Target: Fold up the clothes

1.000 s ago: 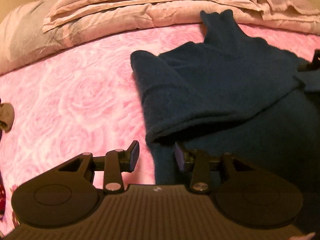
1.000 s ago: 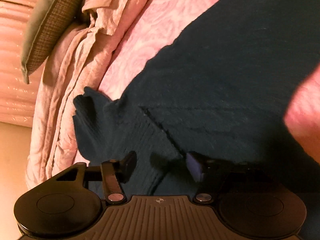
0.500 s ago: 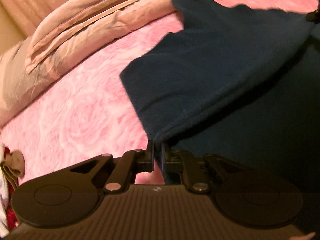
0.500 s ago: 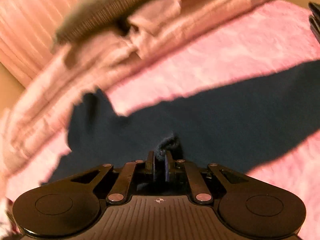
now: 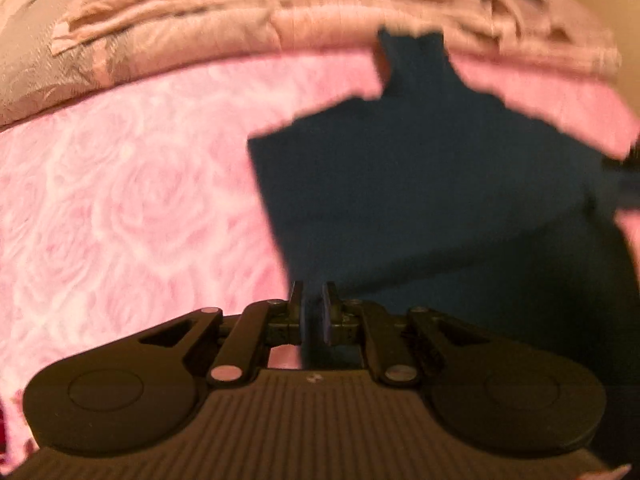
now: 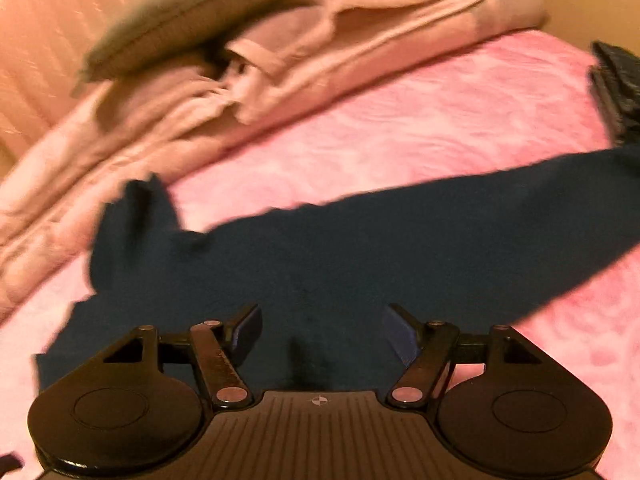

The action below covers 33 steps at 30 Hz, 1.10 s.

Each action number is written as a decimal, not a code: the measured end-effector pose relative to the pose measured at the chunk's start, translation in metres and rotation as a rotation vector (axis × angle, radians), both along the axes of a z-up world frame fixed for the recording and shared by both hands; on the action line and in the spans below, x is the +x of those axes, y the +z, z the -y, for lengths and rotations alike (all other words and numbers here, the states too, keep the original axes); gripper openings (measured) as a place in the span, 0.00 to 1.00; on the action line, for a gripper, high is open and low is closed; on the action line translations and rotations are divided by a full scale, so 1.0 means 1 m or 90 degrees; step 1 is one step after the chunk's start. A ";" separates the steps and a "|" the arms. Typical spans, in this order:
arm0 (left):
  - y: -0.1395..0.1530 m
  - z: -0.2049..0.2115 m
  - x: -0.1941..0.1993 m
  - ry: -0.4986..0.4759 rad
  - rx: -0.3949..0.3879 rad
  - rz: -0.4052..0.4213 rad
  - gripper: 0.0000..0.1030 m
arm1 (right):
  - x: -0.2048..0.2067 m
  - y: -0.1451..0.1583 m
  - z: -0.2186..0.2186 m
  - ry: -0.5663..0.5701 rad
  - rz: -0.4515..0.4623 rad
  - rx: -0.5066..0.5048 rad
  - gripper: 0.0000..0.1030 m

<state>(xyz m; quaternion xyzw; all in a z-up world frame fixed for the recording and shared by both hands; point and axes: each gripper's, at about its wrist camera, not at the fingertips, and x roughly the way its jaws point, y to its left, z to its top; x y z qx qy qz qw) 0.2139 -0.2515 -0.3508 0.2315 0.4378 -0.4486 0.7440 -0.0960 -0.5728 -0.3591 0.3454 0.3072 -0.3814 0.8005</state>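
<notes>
A dark navy sweater (image 5: 420, 184) lies on a pink rose-patterned bedspread (image 5: 120, 200). Its turtleneck collar (image 5: 412, 52) points toward the far bedding. My left gripper (image 5: 313, 308) is shut on the sweater's near left edge. In the right wrist view the sweater (image 6: 360, 264) spreads across the middle, with one sleeve (image 6: 560, 208) running to the right. My right gripper (image 6: 322, 334) is open just above the sweater, holding nothing. Both views are blurred by motion.
A folded beige-pink duvet (image 5: 240, 20) is piled along the far side of the bed. A grey-green pillow (image 6: 192, 12) rests on it. A dark object (image 6: 616, 80) sits at the right edge of the bedspread (image 6: 400, 120).
My right gripper has opened and let go of the sweater fabric it pinched. My left gripper stays shut on the edge, and its view has swung to face the collar straight on.
</notes>
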 end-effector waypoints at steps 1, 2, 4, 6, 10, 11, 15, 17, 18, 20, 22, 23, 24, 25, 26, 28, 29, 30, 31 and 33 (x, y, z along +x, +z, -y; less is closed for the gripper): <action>-0.001 0.006 0.000 0.002 -0.010 0.000 0.07 | 0.005 0.000 -0.002 0.022 0.015 0.006 0.63; -0.007 0.015 -0.001 0.002 -0.011 -0.003 0.07 | 0.011 -0.003 -0.003 0.043 0.021 0.013 0.60; -0.023 0.030 -0.001 0.012 -0.003 -0.021 0.08 | 0.024 -0.019 -0.002 0.058 -0.008 0.041 0.58; -0.042 0.040 0.000 0.045 0.018 -0.043 0.08 | 0.029 -0.042 0.003 0.050 -0.049 0.081 0.58; -0.039 0.044 -0.003 0.083 0.010 -0.066 0.08 | -0.006 -0.030 0.016 0.012 0.023 0.099 0.58; -0.034 0.043 -0.005 0.084 0.005 -0.068 0.09 | -0.021 -0.025 0.021 -0.007 0.039 0.100 0.58; -0.019 0.037 -0.013 0.098 -0.006 -0.088 0.14 | -0.099 -0.022 0.050 -0.134 0.079 0.129 0.58; -0.014 0.034 -0.015 0.115 -0.017 -0.110 0.18 | -0.146 -0.027 0.067 -0.231 0.102 0.151 0.58; -0.013 0.033 -0.018 0.124 -0.022 -0.123 0.19 | -0.170 -0.031 0.076 -0.282 0.120 0.162 0.58; -0.012 0.034 -0.024 0.130 -0.030 -0.143 0.20 | -0.213 -0.038 0.093 -0.371 0.165 0.176 0.58; -0.012 0.038 -0.032 0.126 -0.034 -0.150 0.20 | -0.251 -0.046 0.107 -0.448 0.217 0.183 0.58; -0.012 0.040 -0.036 0.122 -0.035 -0.152 0.20 | -0.262 -0.050 0.114 -0.470 0.239 0.182 0.58; -0.012 0.043 -0.040 0.118 -0.036 -0.153 0.20 | -0.274 -0.053 0.120 -0.491 0.261 0.181 0.58; -0.011 0.045 -0.044 0.115 -0.038 -0.155 0.20 | -0.285 -0.057 0.127 -0.513 0.283 0.180 0.58; -0.011 0.047 -0.046 0.114 -0.039 -0.157 0.20 | -0.292 -0.061 0.132 -0.526 0.306 0.185 0.57; -0.010 0.050 -0.048 0.118 -0.046 -0.161 0.20 | -0.297 -0.065 0.142 -0.534 0.329 0.187 0.57; -0.009 0.051 -0.048 0.121 -0.049 -0.163 0.20 | -0.297 -0.066 0.147 -0.533 0.332 0.186 0.57; -0.010 0.052 -0.048 0.127 -0.053 -0.167 0.20 | -0.297 -0.067 0.151 -0.531 0.334 0.184 0.57; -0.010 0.051 -0.048 0.135 -0.057 -0.171 0.20 | -0.297 -0.068 0.156 -0.529 0.337 0.182 0.57; -0.010 0.050 -0.047 0.152 -0.061 -0.180 0.20 | -0.297 -0.070 0.165 -0.525 0.341 0.179 0.53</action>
